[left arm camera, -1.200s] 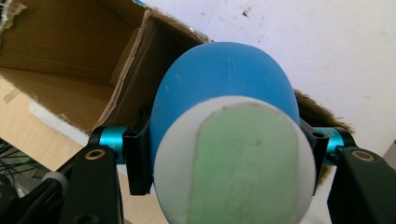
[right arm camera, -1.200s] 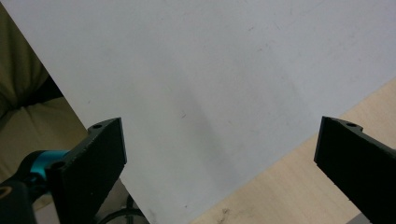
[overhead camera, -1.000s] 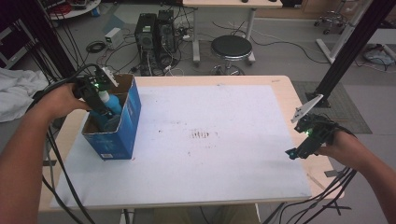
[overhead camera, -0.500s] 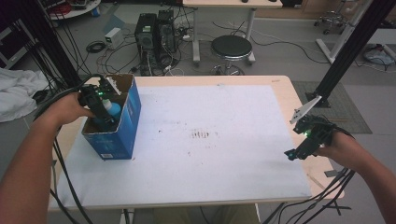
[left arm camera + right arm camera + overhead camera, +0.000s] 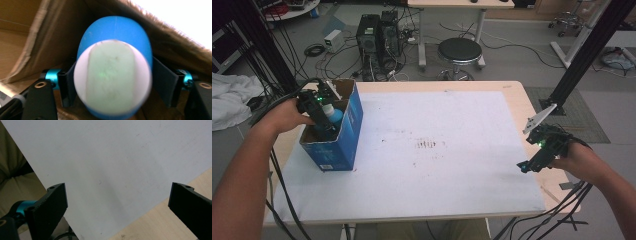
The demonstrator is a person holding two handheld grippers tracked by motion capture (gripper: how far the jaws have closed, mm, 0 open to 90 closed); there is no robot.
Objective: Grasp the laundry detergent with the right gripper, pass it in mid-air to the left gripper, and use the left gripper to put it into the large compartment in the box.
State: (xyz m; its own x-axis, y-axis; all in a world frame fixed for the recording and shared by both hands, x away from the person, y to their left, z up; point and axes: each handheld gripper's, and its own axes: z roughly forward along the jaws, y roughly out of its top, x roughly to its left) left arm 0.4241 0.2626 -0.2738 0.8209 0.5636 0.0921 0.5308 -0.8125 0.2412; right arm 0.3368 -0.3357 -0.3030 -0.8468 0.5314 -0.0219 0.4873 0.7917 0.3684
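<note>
Blue bottle [image 5: 332,116] lowered inside cardboard box [image 5: 346,131]; left tool [image 5: 323,119] just being loosened around it, drop-off basically done. Right tool [image 5: 532,162] held released over tabletop [image 5: 437,165].

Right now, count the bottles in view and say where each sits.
1. The blue bottle stands inside the blue cardboard box at the table's left, between the left gripper's jaws. Others may lie hidden deeper in the box.

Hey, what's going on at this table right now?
A person is putting a blue bottle into an open blue cardboard box with the left tool. Its jaws have just been opening, with the bottle between them inside the box. The right tool waits open and empty over the white mat near the table's right edge.
</note>
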